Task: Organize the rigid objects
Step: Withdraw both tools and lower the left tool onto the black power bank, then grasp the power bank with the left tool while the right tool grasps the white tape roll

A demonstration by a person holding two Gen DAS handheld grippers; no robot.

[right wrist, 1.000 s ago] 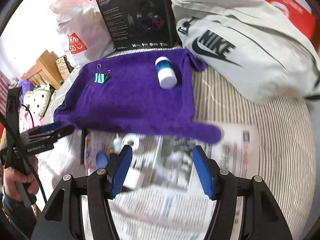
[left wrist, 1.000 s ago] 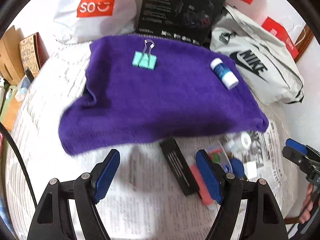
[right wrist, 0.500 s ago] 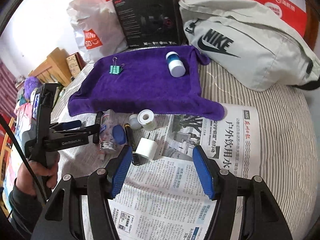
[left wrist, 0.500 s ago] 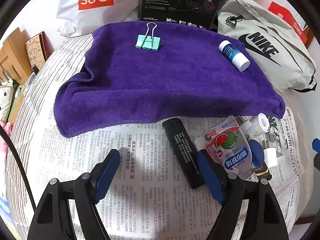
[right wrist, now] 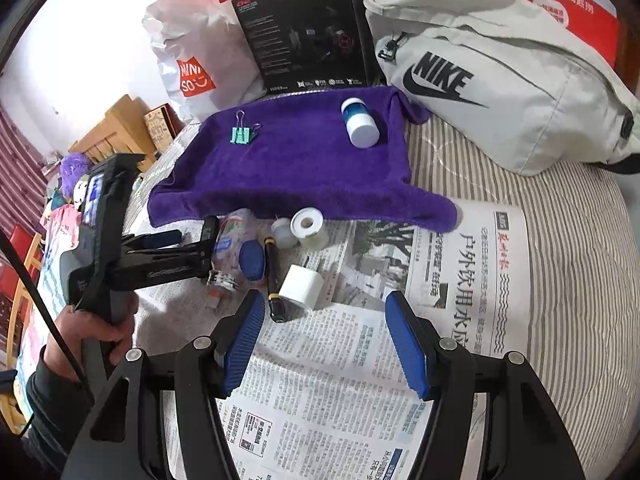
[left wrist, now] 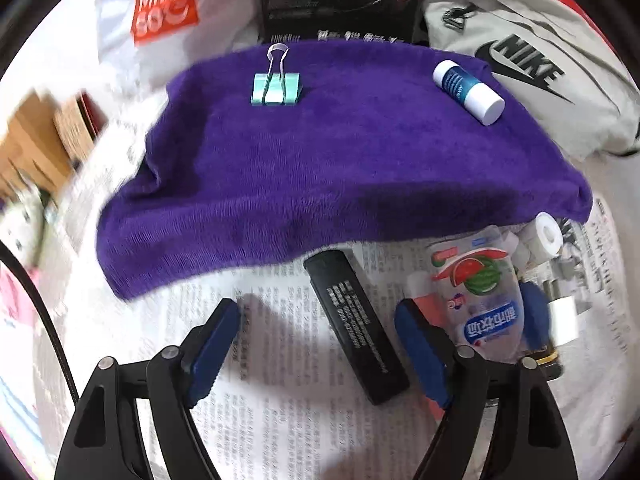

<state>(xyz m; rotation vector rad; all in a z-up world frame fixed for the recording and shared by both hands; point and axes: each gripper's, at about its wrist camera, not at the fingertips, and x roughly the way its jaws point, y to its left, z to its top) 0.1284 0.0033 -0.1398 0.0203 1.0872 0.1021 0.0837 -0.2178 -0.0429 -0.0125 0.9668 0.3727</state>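
A purple towel (left wrist: pixel 340 160) (right wrist: pixel 304 160) lies on the bed with a green binder clip (left wrist: pixel 276 88) (right wrist: pixel 241 134) and a blue-and-white bottle (left wrist: pixel 468 91) (right wrist: pixel 359 122) on it. In front of it on newspaper lie a black bar (left wrist: pixel 356 326), a clear watermelon pouch (left wrist: pixel 480 296) (right wrist: pixel 232 240), a tape roll (left wrist: pixel 547 234) (right wrist: pixel 307 224), a black pen (right wrist: pixel 273 276) and a white cube (right wrist: pixel 300 288). My left gripper (left wrist: pixel 318 340) (right wrist: pixel 168 248) is open, its jaws either side of the black bar. My right gripper (right wrist: pixel 324 340) is open and empty, just short of the white cube.
A grey Nike bag (right wrist: pixel 500 80) lies at the back right. A black headset box (right wrist: pixel 308 36) and a white Miniso bag (right wrist: pixel 192 64) stand behind the towel. A red box (right wrist: pixel 560 8) is at the far right. Striped bedding (right wrist: pixel 580 280) lies right of the newspaper (right wrist: pixel 360 380).
My left gripper has moved forward and down towards the black bar. My right gripper has pulled back, so the whole cluster of small items shows now.
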